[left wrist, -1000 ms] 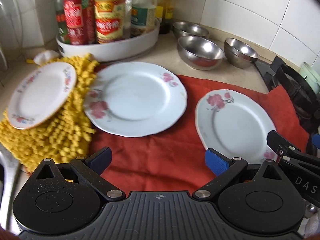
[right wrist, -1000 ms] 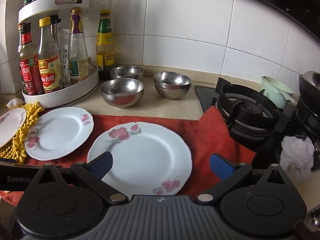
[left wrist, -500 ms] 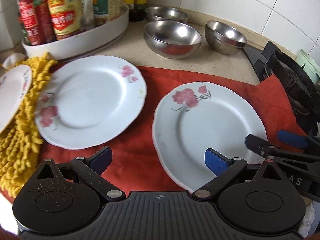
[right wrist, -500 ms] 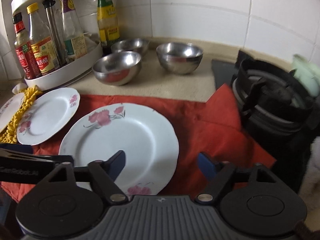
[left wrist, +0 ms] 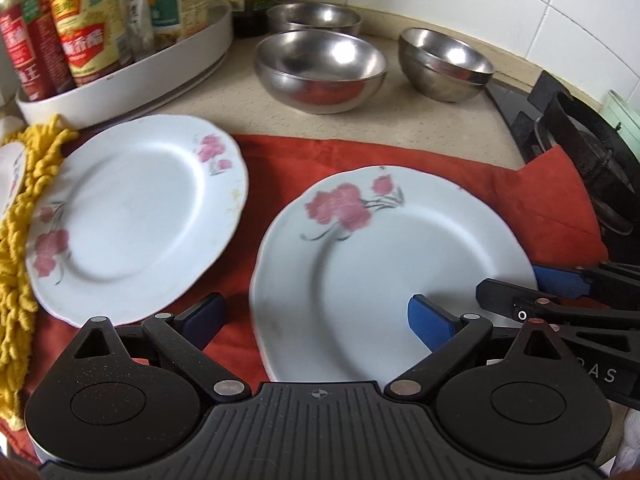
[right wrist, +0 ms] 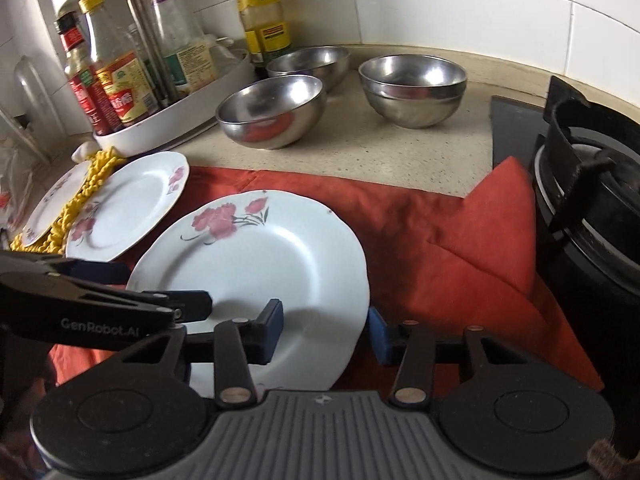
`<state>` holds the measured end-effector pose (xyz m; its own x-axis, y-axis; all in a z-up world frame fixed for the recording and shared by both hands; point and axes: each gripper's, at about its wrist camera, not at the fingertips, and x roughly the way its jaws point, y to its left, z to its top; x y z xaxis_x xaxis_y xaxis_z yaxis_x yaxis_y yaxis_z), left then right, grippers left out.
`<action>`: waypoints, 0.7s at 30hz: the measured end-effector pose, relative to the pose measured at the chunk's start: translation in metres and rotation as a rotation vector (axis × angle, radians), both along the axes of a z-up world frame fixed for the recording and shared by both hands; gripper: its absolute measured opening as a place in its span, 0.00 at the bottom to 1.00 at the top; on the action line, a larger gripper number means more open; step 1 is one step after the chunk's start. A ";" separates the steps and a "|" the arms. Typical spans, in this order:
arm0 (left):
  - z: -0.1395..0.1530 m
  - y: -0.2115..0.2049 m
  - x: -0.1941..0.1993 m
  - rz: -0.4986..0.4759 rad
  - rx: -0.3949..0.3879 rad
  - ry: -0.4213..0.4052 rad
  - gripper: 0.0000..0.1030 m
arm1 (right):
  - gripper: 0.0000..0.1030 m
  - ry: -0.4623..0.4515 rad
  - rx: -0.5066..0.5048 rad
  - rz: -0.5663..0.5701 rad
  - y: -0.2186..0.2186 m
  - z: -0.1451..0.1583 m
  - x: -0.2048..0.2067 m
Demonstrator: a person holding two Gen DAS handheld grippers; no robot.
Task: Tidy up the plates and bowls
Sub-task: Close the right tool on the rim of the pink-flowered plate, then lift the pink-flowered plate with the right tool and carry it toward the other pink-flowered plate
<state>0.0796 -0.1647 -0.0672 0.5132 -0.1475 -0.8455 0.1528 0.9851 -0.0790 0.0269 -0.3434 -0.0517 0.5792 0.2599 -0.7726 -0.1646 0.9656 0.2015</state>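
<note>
Both grippers have closed in on the near plate [left wrist: 384, 280] since a second ago, and the right gripper [right wrist: 324, 332] has narrowed its fingers, now straddling that plate's right rim without clearly pinching it. Spread wide, the left gripper [left wrist: 316, 316] hangs over its left rim. White, scalloped, pink-flowered, the plate lies on the red cloth [right wrist: 440, 240]. Only the right view shows the bottles' [right wrist: 120, 80] tops.
</note>
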 end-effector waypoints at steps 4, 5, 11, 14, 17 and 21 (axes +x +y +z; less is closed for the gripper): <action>-0.001 -0.005 -0.001 0.003 0.001 -0.007 0.97 | 0.35 -0.007 0.020 0.033 -0.007 -0.001 0.002; -0.001 -0.005 -0.002 0.002 0.001 -0.007 0.97 | 0.35 -0.010 0.021 0.038 -0.008 -0.001 0.002; -0.002 0.006 -0.013 -0.068 -0.001 -0.027 0.98 | 0.35 -0.003 0.018 0.051 -0.008 -0.001 0.003; -0.002 0.007 -0.016 -0.106 -0.002 -0.032 1.00 | 0.35 -0.003 0.013 0.049 -0.007 -0.001 0.003; -0.002 0.010 -0.017 -0.159 -0.011 -0.027 0.99 | 0.35 0.007 0.000 0.036 -0.004 0.001 0.003; 0.001 -0.001 -0.014 -0.254 -0.025 -0.016 0.98 | 0.35 0.008 -0.014 0.024 -0.002 0.002 0.002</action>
<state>0.0655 -0.1660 -0.0660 0.4699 -0.2941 -0.8323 0.3968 0.9126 -0.0985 0.0292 -0.3452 -0.0501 0.5670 0.2625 -0.7808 -0.1860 0.9642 0.1891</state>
